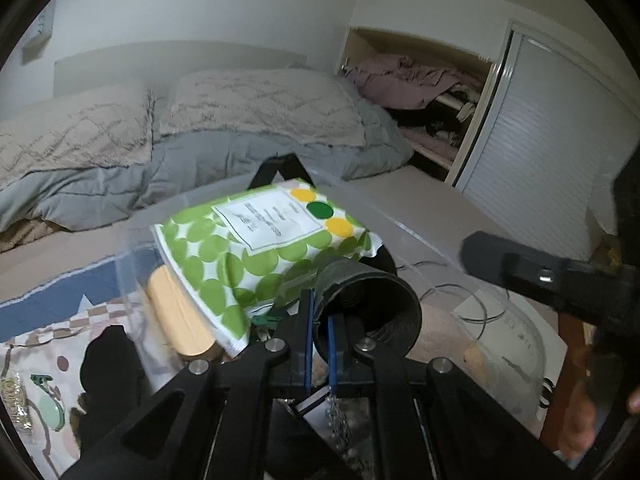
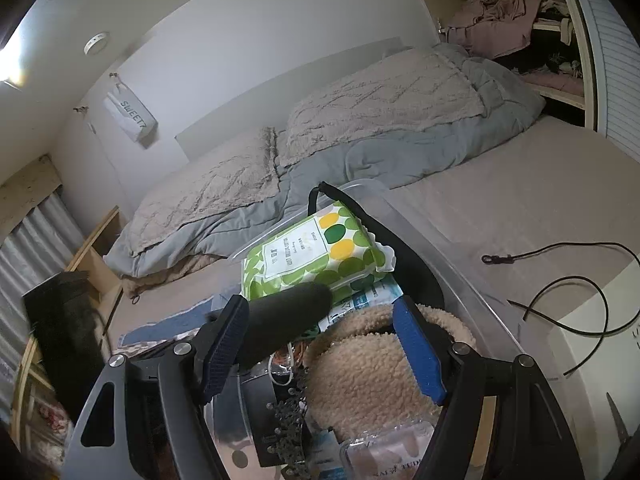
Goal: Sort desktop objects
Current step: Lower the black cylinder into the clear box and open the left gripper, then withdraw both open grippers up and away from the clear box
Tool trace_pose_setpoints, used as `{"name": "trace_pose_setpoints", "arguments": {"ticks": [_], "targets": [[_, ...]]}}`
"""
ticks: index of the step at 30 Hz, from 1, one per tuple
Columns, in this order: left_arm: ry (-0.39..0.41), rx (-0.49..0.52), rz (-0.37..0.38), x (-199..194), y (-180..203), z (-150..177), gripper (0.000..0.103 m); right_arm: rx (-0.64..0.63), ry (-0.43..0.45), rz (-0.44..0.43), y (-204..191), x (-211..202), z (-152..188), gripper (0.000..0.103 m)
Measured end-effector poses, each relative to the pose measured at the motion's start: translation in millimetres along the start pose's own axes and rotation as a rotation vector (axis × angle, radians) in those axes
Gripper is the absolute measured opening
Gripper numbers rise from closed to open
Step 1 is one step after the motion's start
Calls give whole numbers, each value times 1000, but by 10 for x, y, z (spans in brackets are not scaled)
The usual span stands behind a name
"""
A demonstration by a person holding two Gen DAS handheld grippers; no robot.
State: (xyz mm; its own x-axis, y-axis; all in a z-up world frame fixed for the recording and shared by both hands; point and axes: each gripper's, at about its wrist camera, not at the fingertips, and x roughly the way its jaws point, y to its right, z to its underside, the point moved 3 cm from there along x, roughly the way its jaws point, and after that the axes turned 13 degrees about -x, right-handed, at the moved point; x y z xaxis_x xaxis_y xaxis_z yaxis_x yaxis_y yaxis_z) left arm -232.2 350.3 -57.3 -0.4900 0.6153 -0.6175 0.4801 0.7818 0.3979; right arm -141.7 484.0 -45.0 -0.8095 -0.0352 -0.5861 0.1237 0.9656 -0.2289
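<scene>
Bed (image 2: 500, 200) fills the background: bare beige mattress, grey duvet (image 2: 400, 152) pushed to the head, two textured beige pillows (image 2: 384, 96) on top. Open closet (image 2: 520, 20) at the far corner, pink and dark clothing heaped on its shelves.

White hanging pouch (image 2: 130, 116) on the wall reads "SWEET".

Clear plastic bin (image 2: 460, 264) sits on the mattress near the cameras, crowded with loose items. Topmost is a green-dotted white packet (image 2: 316, 256), lying tilted, with yellow and dark green dots at one corner and a white label; the label's print is too small to read. Under it lies a white-and-blue packet (image 2: 360, 300), text illegible. Beside these is a tan fleece item (image 2: 368, 364), and below that a clear blister pack (image 2: 392, 452) with partial lettering "TUB".

Black cord (image 2: 580, 280) with a clasp lies loose on the mattress, right of the bin.

Left tool (image 1: 320, 320): blue-padded fingers nearly together, clamped on the rim of a black cylindrical sleeve (image 1: 368, 304), which it holds over the bin, its open mouth toward the camera. The sleeve's far end touches the green-dotted packet.

Right tool (image 2: 320, 348): fingers spread wide, gripping nothing, poised over the bin above the fleece item. The black sleeve shows just inside its left finger.

Orange-yellow roll (image 1: 180, 312) stands against the bin wall, below the dotted packet.
</scene>
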Motion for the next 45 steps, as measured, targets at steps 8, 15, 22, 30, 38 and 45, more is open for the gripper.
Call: {"name": "trace_pose_setpoints", "arguments": {"ticks": [8, 15, 22, 30, 38, 45], "targets": [[-79, -58, -79, 170, -257, 14, 42, -1, -14, 0, 23, 81, 18, 75], [-61, 91, -144, -176, -405, 195, 60, 3, -30, -27, -37, 130, 16, 74], [-1, 104, -156, -574, -578, 180, 66, -38, -164, -126, -329, 415, 130, 40], [71, 84, -167, -940, -876, 167, 66, -162, -332, -148, -740, 708, 317, 13], [64, 54, -166, -1006, -1131, 227, 66, -170, -340, -51, -714, 861, 302, 13], [55, 37, -161, -992, -1216, 271, 66, -209, -347, 68, -650, 966, 306, 13]]}}
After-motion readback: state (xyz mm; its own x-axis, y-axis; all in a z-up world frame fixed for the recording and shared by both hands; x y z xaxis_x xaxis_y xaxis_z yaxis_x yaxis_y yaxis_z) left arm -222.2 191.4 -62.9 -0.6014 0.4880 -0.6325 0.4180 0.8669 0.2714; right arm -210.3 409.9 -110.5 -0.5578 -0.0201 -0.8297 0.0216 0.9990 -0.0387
